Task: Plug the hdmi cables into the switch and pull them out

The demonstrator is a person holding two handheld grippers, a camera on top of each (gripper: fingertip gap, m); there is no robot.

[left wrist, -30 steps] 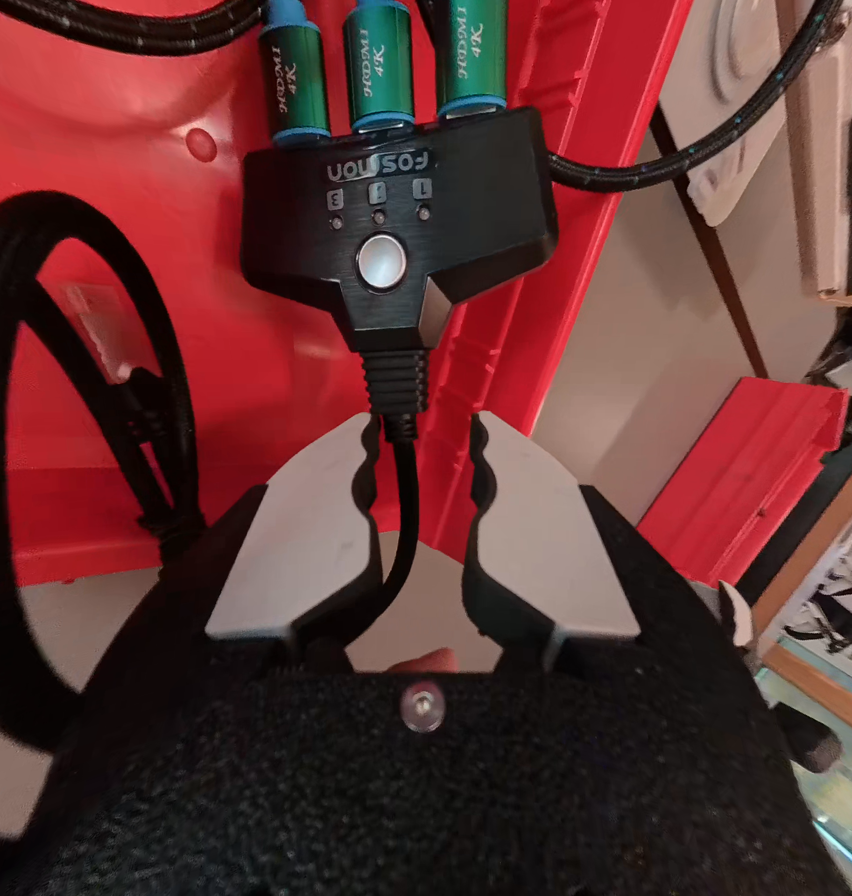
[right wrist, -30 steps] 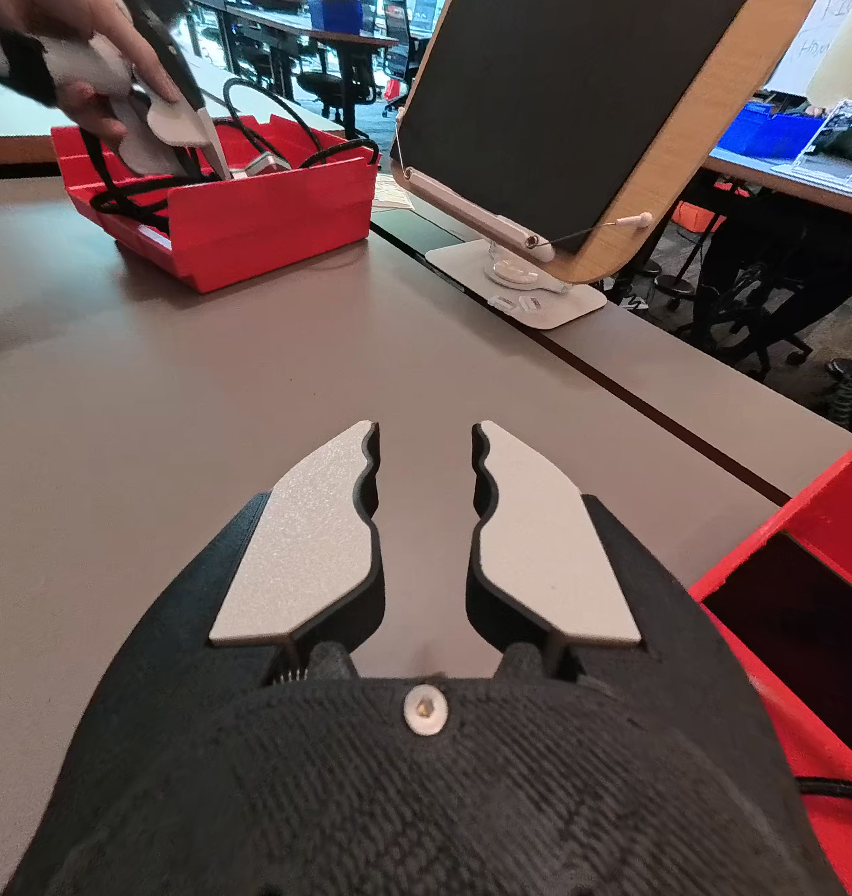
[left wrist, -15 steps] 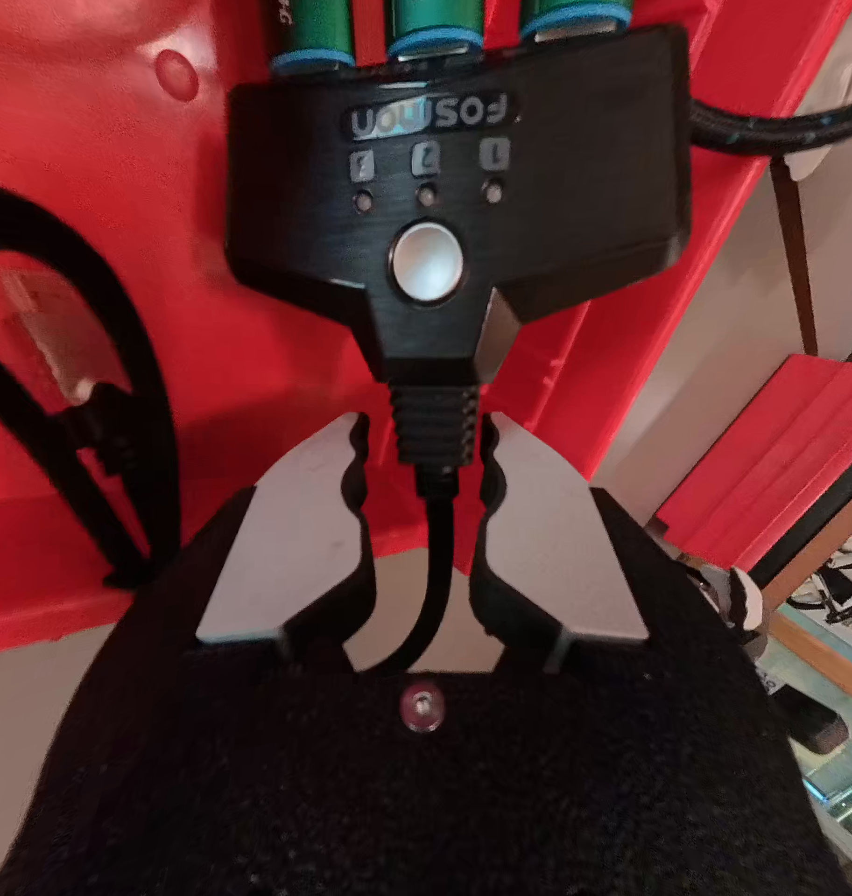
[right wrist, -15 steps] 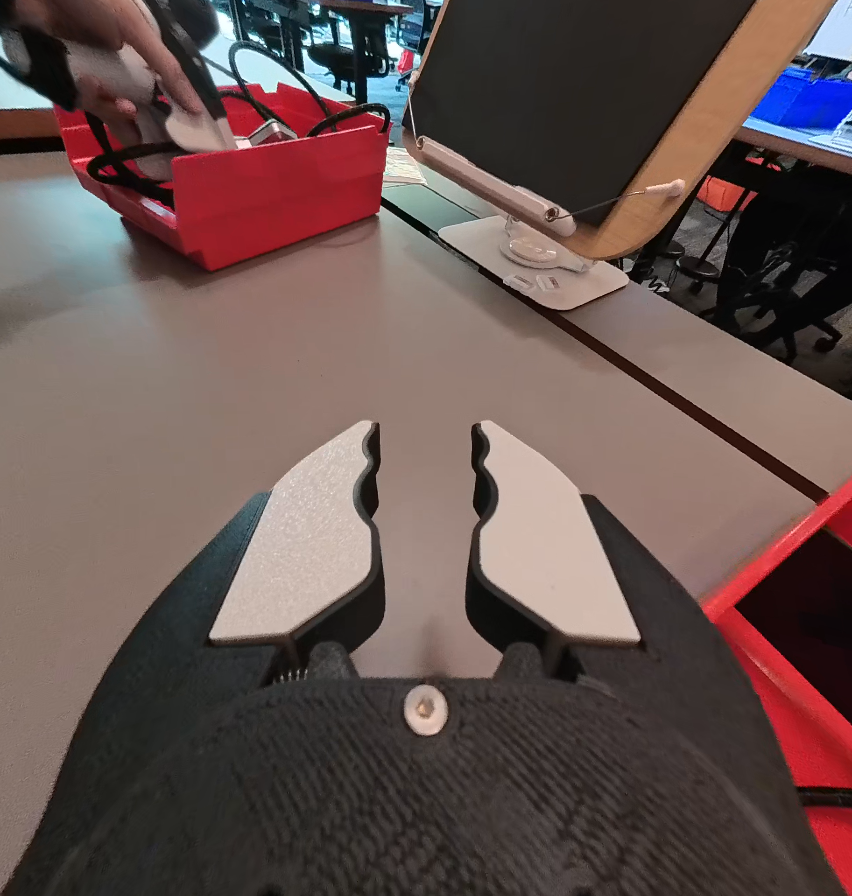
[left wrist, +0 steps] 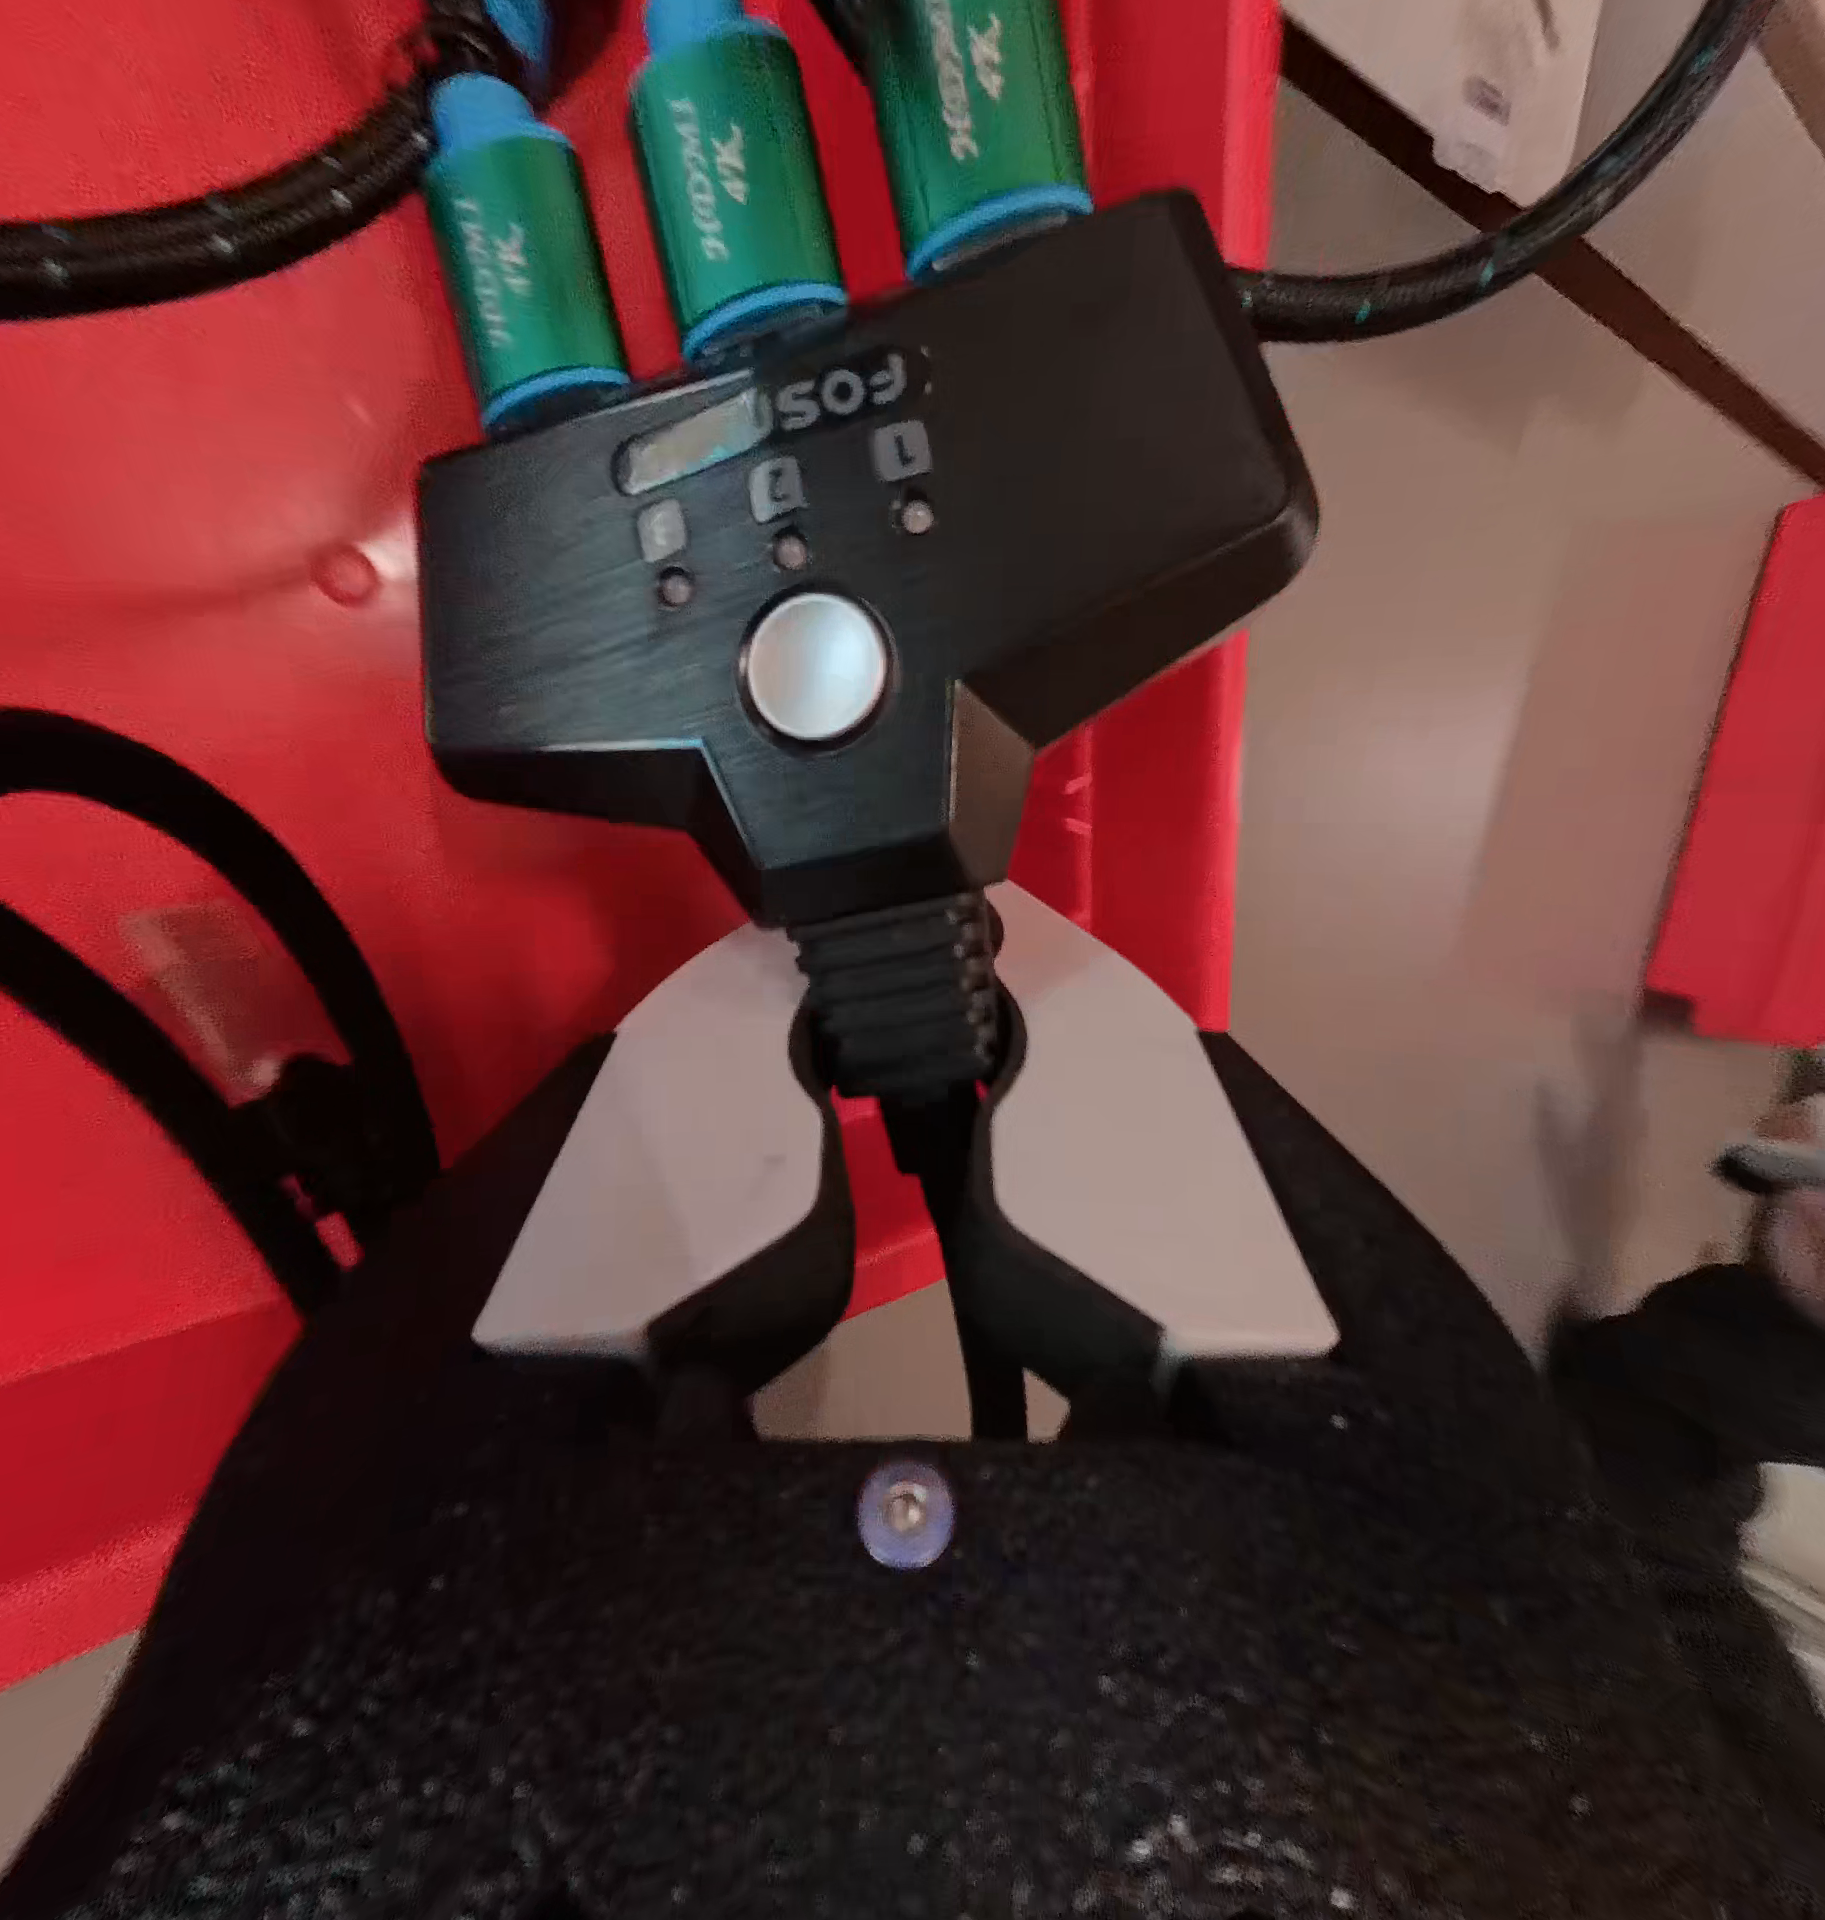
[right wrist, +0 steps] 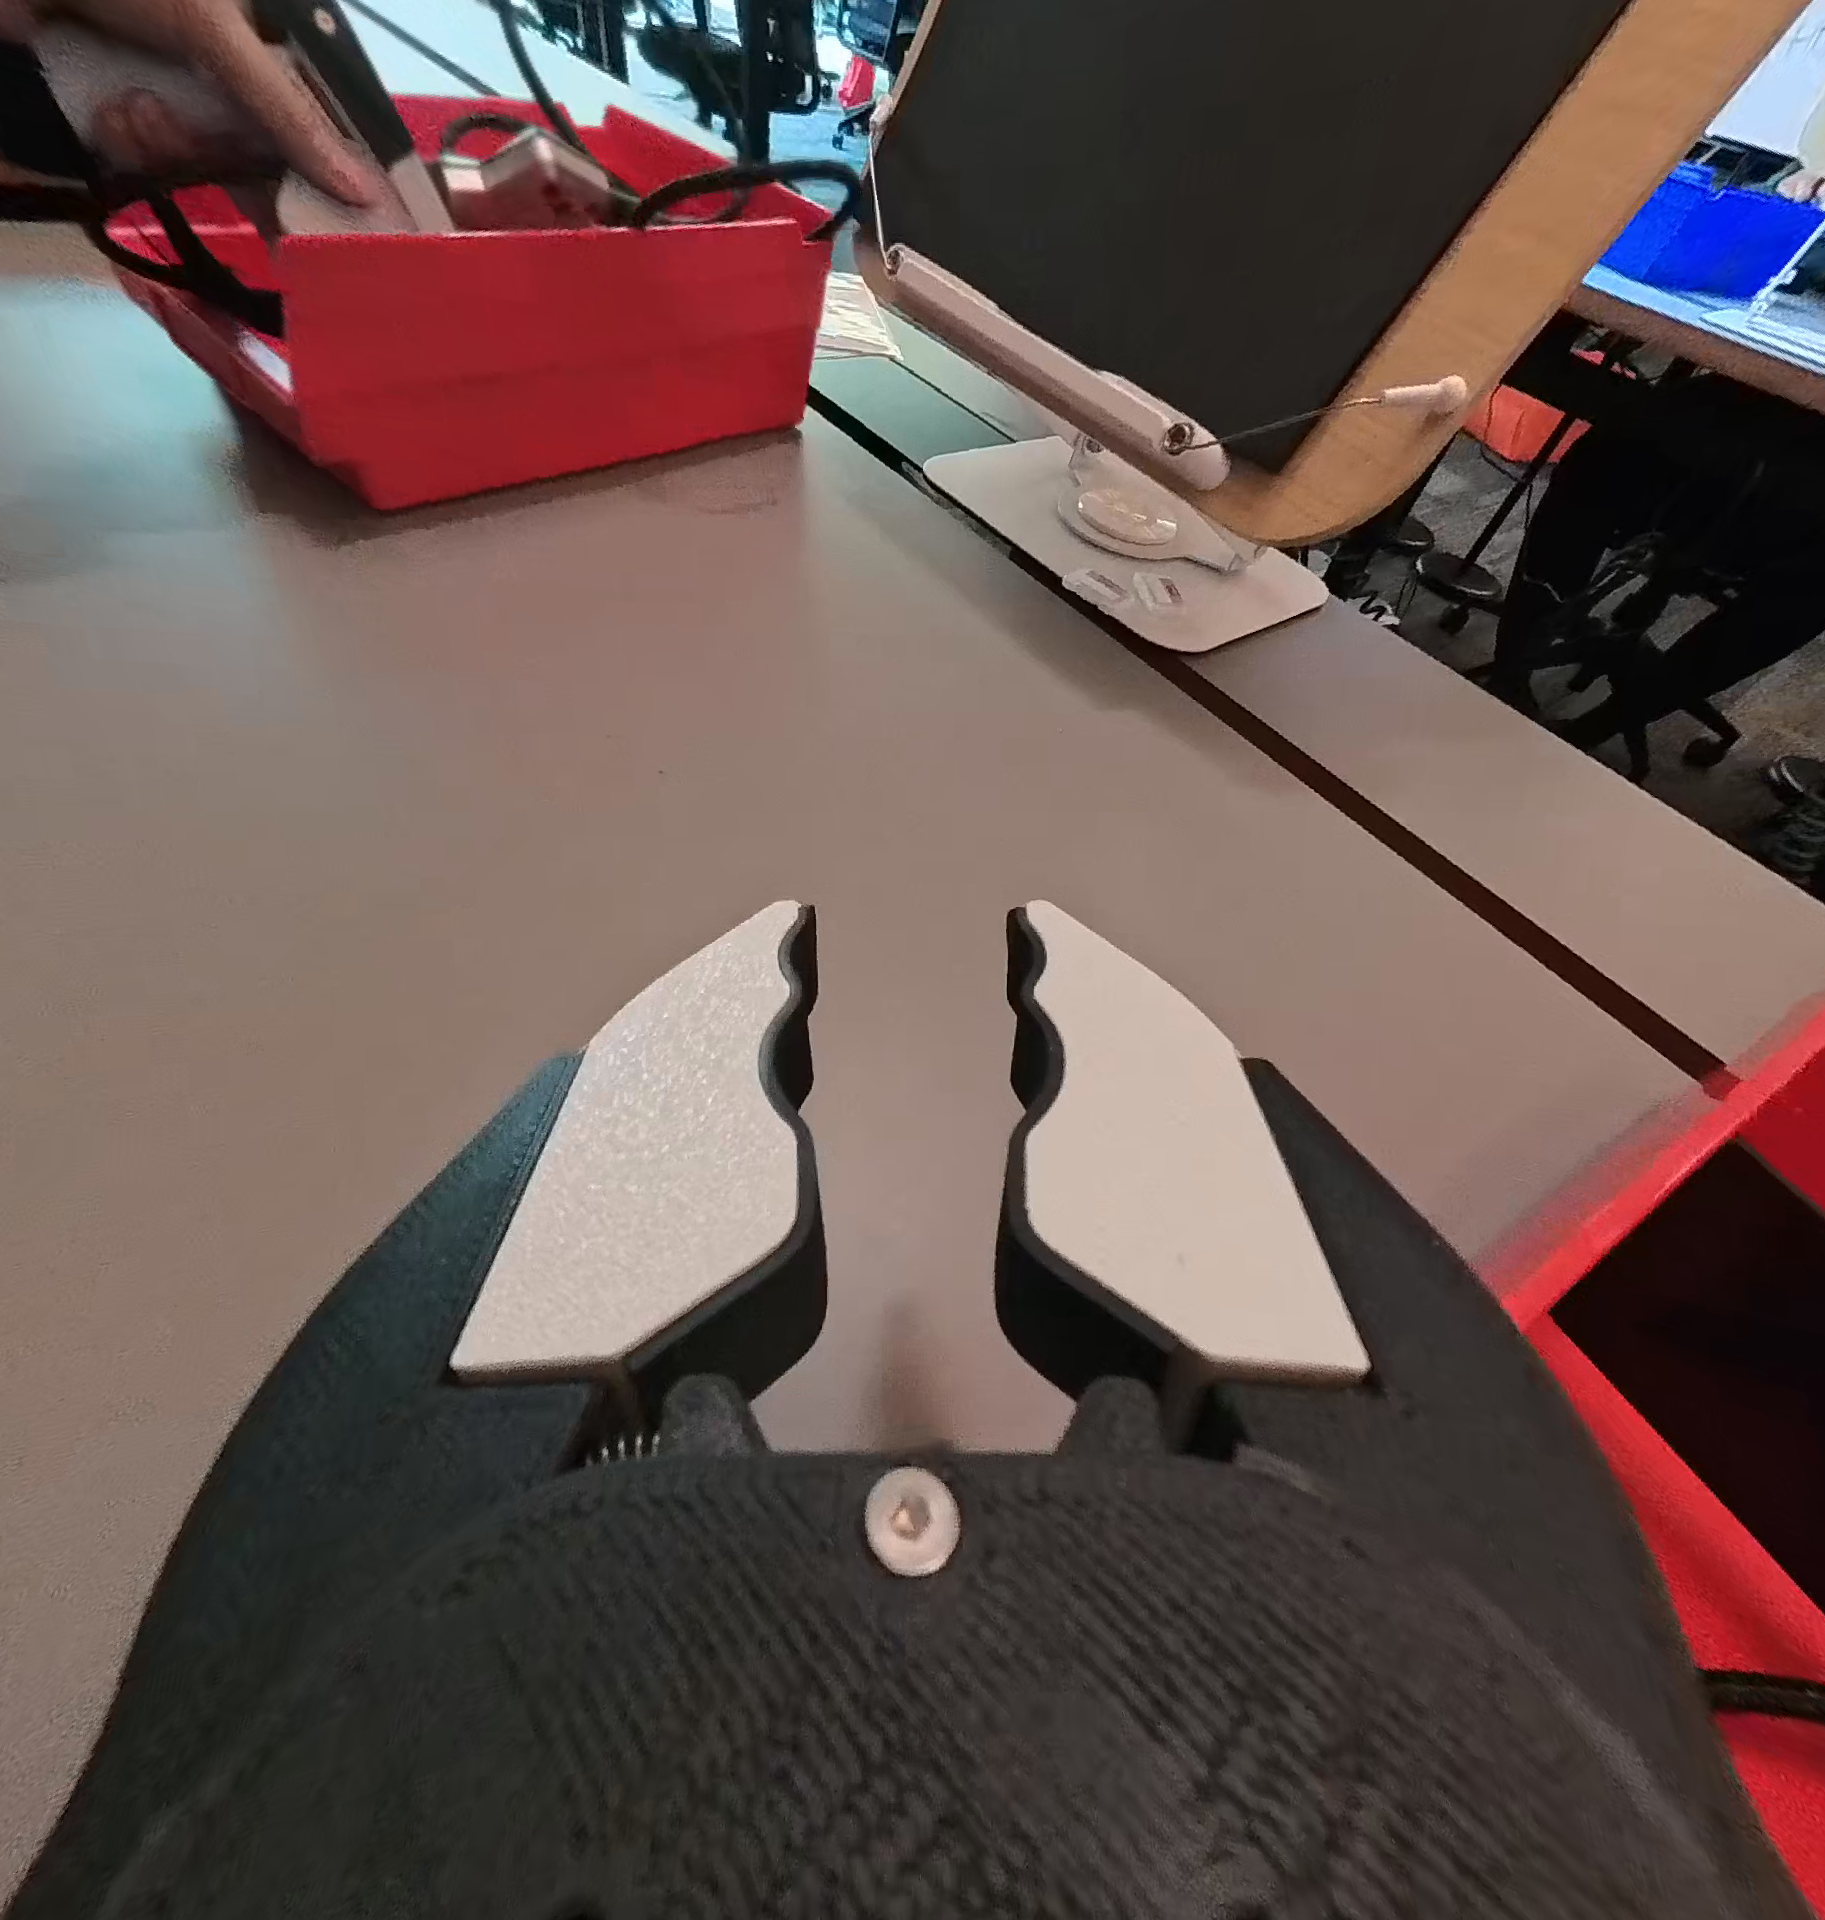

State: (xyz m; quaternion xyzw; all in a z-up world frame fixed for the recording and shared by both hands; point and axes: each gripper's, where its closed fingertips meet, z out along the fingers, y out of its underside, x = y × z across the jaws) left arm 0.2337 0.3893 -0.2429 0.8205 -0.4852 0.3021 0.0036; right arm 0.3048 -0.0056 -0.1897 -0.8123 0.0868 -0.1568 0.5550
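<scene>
Left gripper (left wrist: 900,997) clamped on the ribbed cable collar of the black T-shaped plastic HDMI switch (left wrist: 856,582), over a red plastic bin (left wrist: 212,582), three green metal-shelled HDMI plugs (left wrist: 742,208) seated in its ports, right gripper (right wrist: 910,997) parted over the grey table (right wrist: 472,748).

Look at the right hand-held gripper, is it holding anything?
No, the right hand-held gripper is open, with only bare grey table between its fingers.

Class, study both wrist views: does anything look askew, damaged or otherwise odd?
Nothing looks damaged. The black switch sits tilted over the red bin, its three green plugs seated. The left gripper clamps its ribbed cable collar, not the body. The right gripper is open over the table.
</scene>
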